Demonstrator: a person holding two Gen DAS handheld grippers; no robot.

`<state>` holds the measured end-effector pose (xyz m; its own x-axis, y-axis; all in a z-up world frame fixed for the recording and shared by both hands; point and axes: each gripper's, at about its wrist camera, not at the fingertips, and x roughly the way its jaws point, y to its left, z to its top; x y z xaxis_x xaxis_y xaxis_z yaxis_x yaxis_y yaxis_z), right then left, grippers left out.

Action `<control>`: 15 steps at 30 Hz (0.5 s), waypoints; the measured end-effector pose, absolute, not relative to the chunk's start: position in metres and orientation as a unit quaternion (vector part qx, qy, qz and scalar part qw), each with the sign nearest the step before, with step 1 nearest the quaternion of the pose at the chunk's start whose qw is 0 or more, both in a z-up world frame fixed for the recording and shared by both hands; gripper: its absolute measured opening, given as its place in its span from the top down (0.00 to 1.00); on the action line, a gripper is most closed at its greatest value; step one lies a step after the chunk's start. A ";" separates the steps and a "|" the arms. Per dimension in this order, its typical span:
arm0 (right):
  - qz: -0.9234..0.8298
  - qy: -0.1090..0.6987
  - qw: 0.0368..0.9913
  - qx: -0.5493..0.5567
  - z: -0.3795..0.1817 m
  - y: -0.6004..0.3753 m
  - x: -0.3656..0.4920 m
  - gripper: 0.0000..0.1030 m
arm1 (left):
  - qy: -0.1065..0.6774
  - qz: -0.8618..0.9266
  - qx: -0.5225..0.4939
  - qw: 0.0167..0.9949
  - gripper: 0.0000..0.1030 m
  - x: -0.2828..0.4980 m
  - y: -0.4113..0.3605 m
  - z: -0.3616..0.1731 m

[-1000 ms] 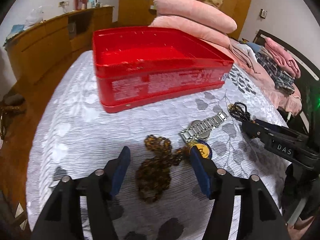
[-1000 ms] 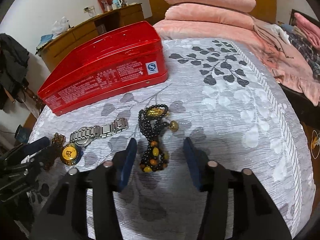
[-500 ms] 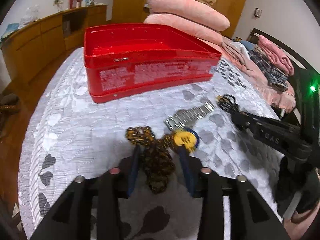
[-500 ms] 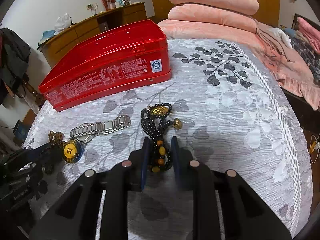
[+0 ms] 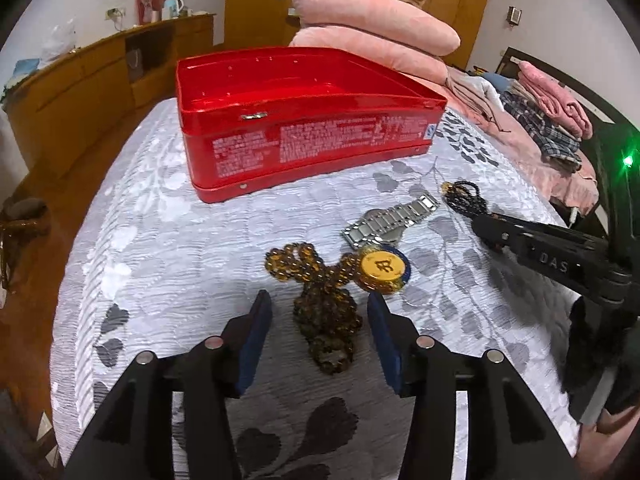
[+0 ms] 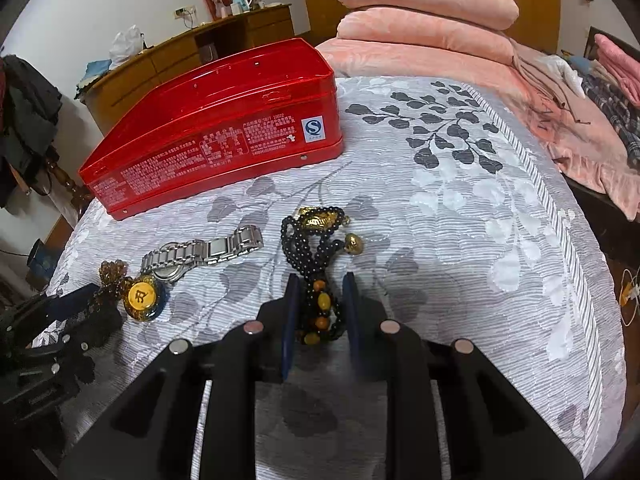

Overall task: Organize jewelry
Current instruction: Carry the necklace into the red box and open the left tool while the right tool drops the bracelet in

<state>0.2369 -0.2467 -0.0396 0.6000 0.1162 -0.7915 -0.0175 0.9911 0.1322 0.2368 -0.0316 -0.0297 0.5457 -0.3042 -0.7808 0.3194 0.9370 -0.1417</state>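
A red tin box stands at the back of the grey patterned table; it also shows in the right wrist view. My left gripper is open, its fingers astride a brown bead necklace with a yellow medallion. A steel watch lies just beyond. My right gripper is closed on the lower end of a black bead necklace with amber beads, which lies on the table. The watch and medallion show to its left.
Pink pillows and folded clothes lie on a bed behind the table. A wooden sideboard runs along the left wall. The table edge falls off to the right.
My left gripper closed in around the brown necklace, then opened wider again. My right gripper narrowed onto the black necklace and stays there.
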 end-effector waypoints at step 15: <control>0.036 0.446 0.893 0.055 -0.041 -0.246 0.238 0.78 | 0.439 -0.151 0.044 0.885 0.68 0.251 -0.047 -0.030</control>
